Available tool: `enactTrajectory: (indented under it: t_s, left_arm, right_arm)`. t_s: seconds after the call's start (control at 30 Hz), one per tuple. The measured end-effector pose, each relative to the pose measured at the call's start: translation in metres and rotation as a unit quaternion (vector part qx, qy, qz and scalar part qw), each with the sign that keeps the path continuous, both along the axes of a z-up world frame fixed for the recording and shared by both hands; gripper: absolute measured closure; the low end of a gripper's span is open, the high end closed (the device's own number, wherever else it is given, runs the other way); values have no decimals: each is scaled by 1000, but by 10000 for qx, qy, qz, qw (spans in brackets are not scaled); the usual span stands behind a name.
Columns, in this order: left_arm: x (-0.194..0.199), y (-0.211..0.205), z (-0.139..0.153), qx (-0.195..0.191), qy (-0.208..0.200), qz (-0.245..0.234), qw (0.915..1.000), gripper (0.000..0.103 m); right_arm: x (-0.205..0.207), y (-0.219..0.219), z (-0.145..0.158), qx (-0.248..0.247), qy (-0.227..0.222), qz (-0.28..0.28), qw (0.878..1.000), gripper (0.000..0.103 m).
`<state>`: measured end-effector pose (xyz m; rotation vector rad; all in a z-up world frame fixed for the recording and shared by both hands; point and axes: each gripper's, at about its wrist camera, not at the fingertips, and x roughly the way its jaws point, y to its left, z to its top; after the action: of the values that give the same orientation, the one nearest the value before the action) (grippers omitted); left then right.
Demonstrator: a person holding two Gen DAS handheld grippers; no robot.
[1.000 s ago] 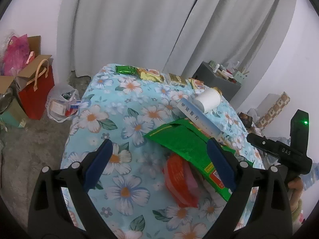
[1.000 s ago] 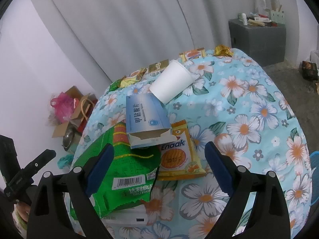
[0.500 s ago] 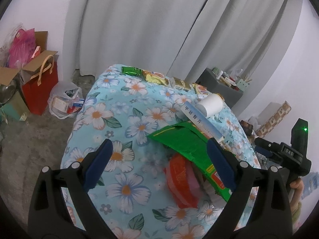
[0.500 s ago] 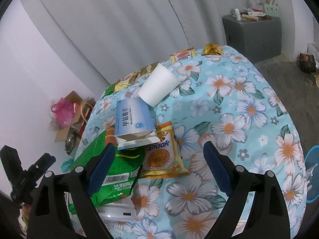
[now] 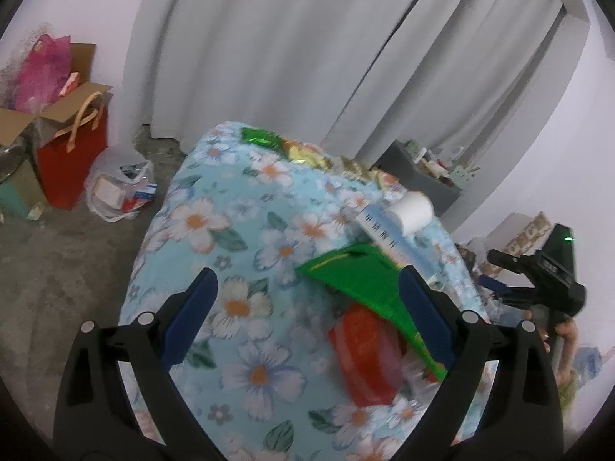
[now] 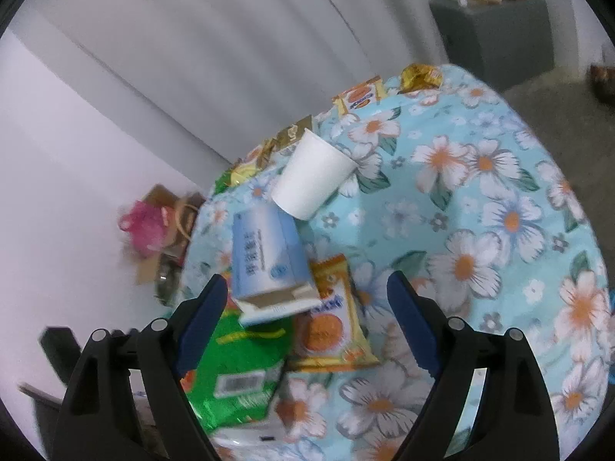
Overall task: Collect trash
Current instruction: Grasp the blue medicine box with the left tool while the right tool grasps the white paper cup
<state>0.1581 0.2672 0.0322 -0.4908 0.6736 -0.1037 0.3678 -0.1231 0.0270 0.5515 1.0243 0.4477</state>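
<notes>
Trash lies on a table with a blue floral cloth (image 5: 230,230). A green snack bag (image 5: 357,276) overlaps a red packet (image 5: 365,357); a blue-white box (image 5: 384,230) and a tipped white paper cup (image 5: 411,211) lie beyond. My left gripper (image 5: 307,315) is open above the cloth, its right finger over the green bag. My right gripper (image 6: 307,311) is open above the blue-white box (image 6: 265,257), an orange biscuit packet (image 6: 330,326) and the green bag (image 6: 238,365). The cup (image 6: 311,176) lies further off.
Several small wrappers (image 6: 357,96) line the table's far edge (image 5: 300,150). A red bag (image 5: 73,153), a cardboard box and a plastic bag (image 5: 119,188) stand on the floor at the left. A grey cabinet (image 6: 496,30) stands by the curtain. The right gripper's body (image 5: 546,272) shows at the table's right.
Both grippers have drawn back and tilted a little, so the table sits lower and further in view. Both stay open. The trash has not moved.
</notes>
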Motion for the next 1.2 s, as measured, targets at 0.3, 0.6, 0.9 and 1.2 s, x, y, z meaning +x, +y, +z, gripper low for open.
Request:
enactTrajectory:
  t_s: [0.3, 0.6, 0.9, 1.2]
  left_arm:
    - [87, -11, 10, -1865, 375, -1159, 9749, 12]
    - [184, -53, -37, -2017, 1755, -1559, 9509, 13]
    - [232, -74, -72, -1985, 2550, -1605, 9326, 33]
    - [247, -80, -105, -2101, 2909, -1411, 9227, 45]
  right_arm:
    - [65, 0, -14, 595, 605, -9, 9964, 20]
    - [118, 20, -54, 897, 1258, 8, 9880, 20]
    - [148, 25, -77, 1118, 1447, -134, 9831, 20]
    - [159, 18, -98, 1440, 1660, -333, 9750, 27]
